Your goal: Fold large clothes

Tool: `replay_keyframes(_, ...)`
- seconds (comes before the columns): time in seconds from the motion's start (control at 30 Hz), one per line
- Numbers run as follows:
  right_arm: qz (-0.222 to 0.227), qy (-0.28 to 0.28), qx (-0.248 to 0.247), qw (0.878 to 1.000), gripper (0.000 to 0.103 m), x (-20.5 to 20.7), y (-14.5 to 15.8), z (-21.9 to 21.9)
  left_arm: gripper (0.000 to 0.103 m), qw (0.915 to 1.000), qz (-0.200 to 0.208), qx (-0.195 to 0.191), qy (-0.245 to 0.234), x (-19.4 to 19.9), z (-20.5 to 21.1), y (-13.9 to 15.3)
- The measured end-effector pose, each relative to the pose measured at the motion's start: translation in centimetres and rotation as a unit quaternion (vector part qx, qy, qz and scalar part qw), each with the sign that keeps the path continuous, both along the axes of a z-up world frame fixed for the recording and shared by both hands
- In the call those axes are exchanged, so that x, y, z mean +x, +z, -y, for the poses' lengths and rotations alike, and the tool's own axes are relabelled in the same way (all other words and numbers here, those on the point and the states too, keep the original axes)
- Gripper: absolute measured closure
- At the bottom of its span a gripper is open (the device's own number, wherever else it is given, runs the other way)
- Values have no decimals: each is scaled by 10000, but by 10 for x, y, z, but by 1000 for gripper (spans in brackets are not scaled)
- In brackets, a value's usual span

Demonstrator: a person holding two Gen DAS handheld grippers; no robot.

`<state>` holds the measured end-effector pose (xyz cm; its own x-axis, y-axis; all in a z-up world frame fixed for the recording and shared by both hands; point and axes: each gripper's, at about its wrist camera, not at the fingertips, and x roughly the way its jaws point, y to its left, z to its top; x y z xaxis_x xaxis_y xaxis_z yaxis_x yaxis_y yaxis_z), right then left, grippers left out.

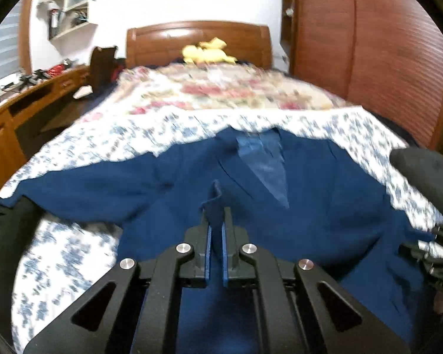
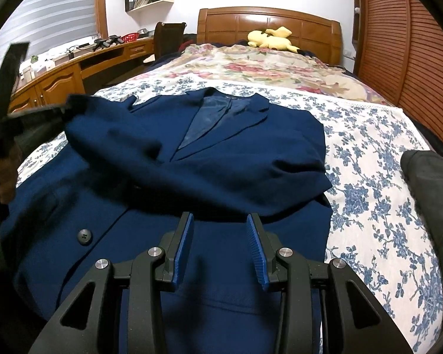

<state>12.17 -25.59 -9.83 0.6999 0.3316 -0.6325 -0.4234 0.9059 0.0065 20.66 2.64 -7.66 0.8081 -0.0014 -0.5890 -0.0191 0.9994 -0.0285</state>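
A navy blue jacket [image 2: 236, 153] lies face up on the bed, collar toward the headboard, with a dark button [image 2: 84, 236] on its front. My left gripper [image 1: 216, 215] is shut on a pinch of the jacket's cloth [image 1: 214, 194], which stands up between the pads. In the right wrist view the left gripper [image 2: 66, 103] reaches in from the left and holds one end of a sleeve [image 2: 109, 129] raised off the bed. My right gripper [image 2: 220, 224] hovers open over the jacket's lower front, with nothing between its blue pads [image 2: 186, 242].
The bed has a blue-flowered sheet [image 2: 369, 177] and a floral quilt [image 2: 251, 62] further back. A yellow plush toy [image 2: 270, 38] rests by the wooden headboard [image 2: 236, 20]. A wooden desk [image 2: 59, 82] runs along the left, slatted wardrobe doors [image 2: 413, 59] along the right. A dark shape [image 2: 428, 183] intrudes at the right edge.
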Motion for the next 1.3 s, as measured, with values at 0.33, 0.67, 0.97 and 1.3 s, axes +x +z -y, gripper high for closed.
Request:
replay_keyframes(0.33,8,-47,-139,9999,64,2,-2,-2,97,9997,-222,30,-139,-53,3,-18)
replay_keyframes(0.67,73,-453,168,9988,64,5,10,34,93,9978,-517,-237,-347,-93,8,-33)
replay_keyframes(0.97,102,-757,240,9968,64,9,14,46,57,9990,-260,-156,-336,-112,-5,-28)
replay_keyframes(1.3,-60,-353,120,9993,64,25,3,2,22,9999,-40,-114,-44,-109,-46,-15)
